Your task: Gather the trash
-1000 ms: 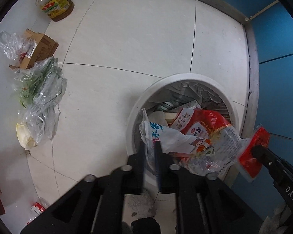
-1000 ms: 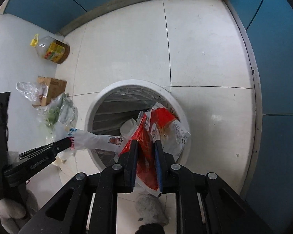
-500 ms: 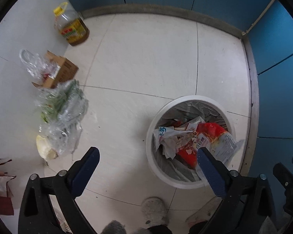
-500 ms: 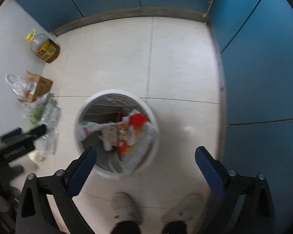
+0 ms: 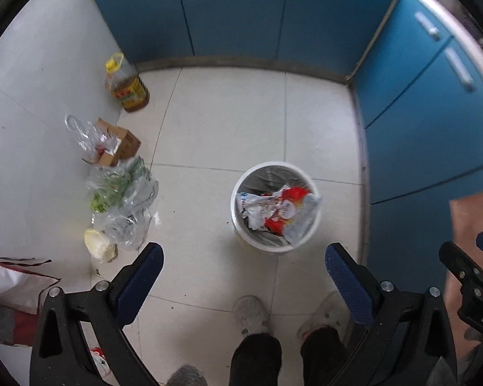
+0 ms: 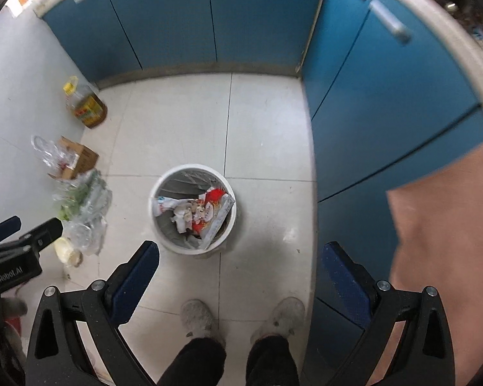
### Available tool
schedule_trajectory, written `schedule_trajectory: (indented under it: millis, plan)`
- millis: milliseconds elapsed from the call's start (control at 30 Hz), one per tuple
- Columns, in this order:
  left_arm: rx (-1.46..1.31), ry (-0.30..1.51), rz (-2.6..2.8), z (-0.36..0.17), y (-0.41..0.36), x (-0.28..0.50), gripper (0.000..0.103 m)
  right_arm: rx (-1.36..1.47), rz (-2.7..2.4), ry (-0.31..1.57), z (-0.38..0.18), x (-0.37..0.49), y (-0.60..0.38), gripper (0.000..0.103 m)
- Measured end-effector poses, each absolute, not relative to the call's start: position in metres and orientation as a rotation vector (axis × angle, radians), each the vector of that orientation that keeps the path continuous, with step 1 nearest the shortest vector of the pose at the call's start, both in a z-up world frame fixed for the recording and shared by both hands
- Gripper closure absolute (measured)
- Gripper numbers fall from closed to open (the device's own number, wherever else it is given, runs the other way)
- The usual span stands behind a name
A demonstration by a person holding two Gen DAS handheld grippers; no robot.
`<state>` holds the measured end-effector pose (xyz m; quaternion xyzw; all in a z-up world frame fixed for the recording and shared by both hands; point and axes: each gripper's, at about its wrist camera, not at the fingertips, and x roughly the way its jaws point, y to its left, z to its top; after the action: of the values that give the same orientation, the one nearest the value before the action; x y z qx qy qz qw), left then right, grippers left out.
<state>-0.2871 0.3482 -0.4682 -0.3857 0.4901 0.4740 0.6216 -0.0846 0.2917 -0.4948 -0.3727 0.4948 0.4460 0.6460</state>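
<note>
A white round trash bin [image 5: 241,222] [image 6: 159,228] stands on the tiled floor, far below both grippers. Red and white crumpled wrappers [image 5: 278,209] [image 6: 198,210] lie inside it, one clear bag hanging over the rim. My left gripper [image 5: 243,263] is open, high above the floor, with nothing between its blue pads [image 5: 145,273]. My right gripper [image 6: 240,262] is open too and empty, its blue pads [image 6: 138,273] wide apart. Each gripper shows at the edge of the other's view.
By the left wall sit an oil bottle [image 5: 125,87], a cardboard box [image 5: 119,144] and clear plastic bags with greens [image 5: 122,199]. Blue cabinets [image 5: 241,16] close the back and right. The person's shoes [image 6: 196,317] stand just in front of the bin. A brown board [image 6: 450,241] sits right.
Both grippers let go of the wrappers, which dropped into the bin, and opened wide. Both hands then rose well above the bin, so it looks much smaller.
</note>
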Motion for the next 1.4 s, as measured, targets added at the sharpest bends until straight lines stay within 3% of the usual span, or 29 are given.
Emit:
schedule_trajectory:
  millis: [367,667,967,1400]
  plan:
    - [-0.787,0.997,1.125,-0.294,0.259,-0.297,0.0,-0.698,1.094,1.013,-0.283,-0.105,0.205,0.001]
    - [-0.769,0.867,1.212,-0.197,0.185,-0.302,0.0,-0.632,1.209,0.919,-0.166,-0.107,0.13,0.001]
    - [-0.794,0.816,1.227,-0.141,0.14,-0.306,0.0,-0.575,1.31,0.921,-0.101,-0.105,0.076,0.0]
    - [-0.812,0.79,1.151,-0.112,0.118,-0.319,0.0,-0.572,1.377,0.961,-0.07,-0.111,0.059,0.0]
